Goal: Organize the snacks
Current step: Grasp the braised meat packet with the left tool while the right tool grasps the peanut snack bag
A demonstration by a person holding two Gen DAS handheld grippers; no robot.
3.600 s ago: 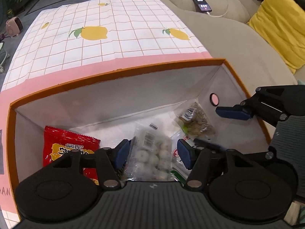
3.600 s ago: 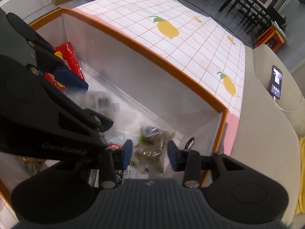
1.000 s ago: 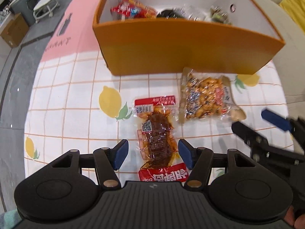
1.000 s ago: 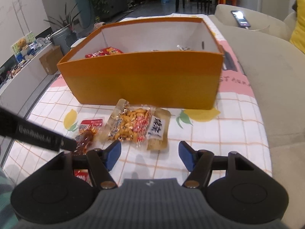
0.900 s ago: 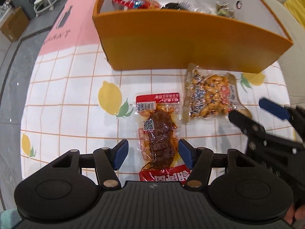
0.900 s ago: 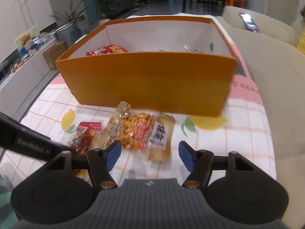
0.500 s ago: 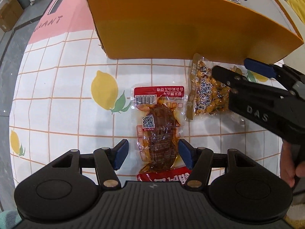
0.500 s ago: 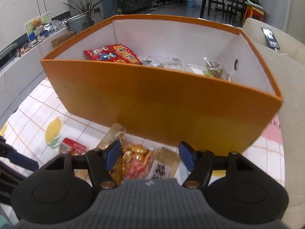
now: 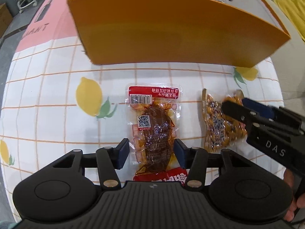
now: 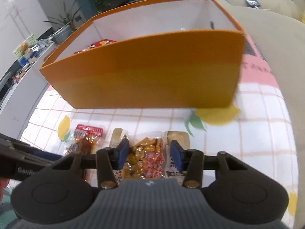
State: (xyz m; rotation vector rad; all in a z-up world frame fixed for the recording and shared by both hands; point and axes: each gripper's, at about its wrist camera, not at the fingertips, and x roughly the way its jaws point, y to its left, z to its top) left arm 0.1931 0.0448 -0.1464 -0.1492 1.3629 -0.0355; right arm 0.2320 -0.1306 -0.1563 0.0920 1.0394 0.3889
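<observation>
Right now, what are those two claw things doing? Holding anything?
Left gripper: closing around the brown snack pack, not gripping yet.
Right gripper: closing around the peanut pack, not gripping yet.

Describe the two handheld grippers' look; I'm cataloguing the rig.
Both are matte black plastic: a ribbed central body flanked by round discs, brass-coloured pivot pins and dark blue pads on the jaws. The left gripper carries "GenRobot" lettering on its side, partly hidden; the right gripper is marked "DAS".
</observation>
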